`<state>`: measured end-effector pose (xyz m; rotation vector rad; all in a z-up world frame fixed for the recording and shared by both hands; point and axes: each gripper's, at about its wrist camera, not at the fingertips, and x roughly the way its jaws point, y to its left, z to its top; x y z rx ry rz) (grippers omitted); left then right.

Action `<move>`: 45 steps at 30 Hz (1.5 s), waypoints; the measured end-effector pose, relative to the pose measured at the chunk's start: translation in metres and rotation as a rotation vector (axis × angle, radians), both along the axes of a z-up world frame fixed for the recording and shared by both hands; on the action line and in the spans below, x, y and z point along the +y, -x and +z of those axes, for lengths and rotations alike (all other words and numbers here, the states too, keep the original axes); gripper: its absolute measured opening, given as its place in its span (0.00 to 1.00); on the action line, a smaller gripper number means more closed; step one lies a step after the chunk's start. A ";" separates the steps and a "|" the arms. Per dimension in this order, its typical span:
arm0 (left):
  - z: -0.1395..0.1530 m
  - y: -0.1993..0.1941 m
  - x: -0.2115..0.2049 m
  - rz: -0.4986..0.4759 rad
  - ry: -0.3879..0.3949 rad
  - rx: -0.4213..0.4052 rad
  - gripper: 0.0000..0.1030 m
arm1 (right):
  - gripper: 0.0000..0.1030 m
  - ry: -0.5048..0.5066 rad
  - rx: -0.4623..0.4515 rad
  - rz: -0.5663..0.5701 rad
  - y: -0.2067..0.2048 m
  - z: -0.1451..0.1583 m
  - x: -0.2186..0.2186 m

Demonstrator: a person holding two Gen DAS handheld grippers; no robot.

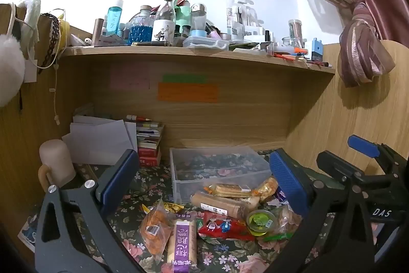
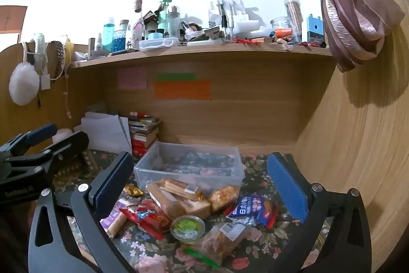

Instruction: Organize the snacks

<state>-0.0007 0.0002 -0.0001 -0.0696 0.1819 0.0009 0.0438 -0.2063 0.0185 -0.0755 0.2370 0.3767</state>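
A pile of wrapped snacks lies on the floral cloth in front of an empty clear plastic box [image 1: 219, 170] [image 2: 189, 165]. In the pile are a purple cracker bar [image 1: 182, 239] [image 2: 116, 218], a red packet [image 1: 225, 225] [image 2: 147, 218], a green jelly cup [image 1: 260, 221] [image 2: 188, 228], a long biscuit pack [image 1: 222, 204] [image 2: 166, 201] and a blue-white bag [image 2: 253, 209]. My left gripper [image 1: 202, 183] is open and empty above the pile. My right gripper [image 2: 202, 183] is open and empty above it too; it also shows in the left wrist view [image 1: 358, 160].
A stack of books [image 1: 149, 142] [image 2: 143, 132], white papers [image 1: 99, 140] and a beige mug [image 1: 55, 165] stand at the back left. A shelf [image 1: 194, 55] crowded with bottles runs overhead. Wooden walls close both sides. A tied curtain [image 2: 358, 9] hangs at right.
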 end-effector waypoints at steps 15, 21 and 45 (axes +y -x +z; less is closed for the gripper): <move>0.000 -0.002 0.000 0.005 -0.009 0.005 1.00 | 1.00 -0.011 0.004 0.003 -0.002 0.002 0.008; 0.000 -0.002 0.001 0.003 -0.010 0.004 1.00 | 1.00 -0.019 0.005 0.007 -0.002 0.001 0.005; -0.005 -0.008 0.003 -0.005 -0.018 0.011 1.00 | 1.00 -0.037 -0.004 -0.009 -0.004 0.000 0.000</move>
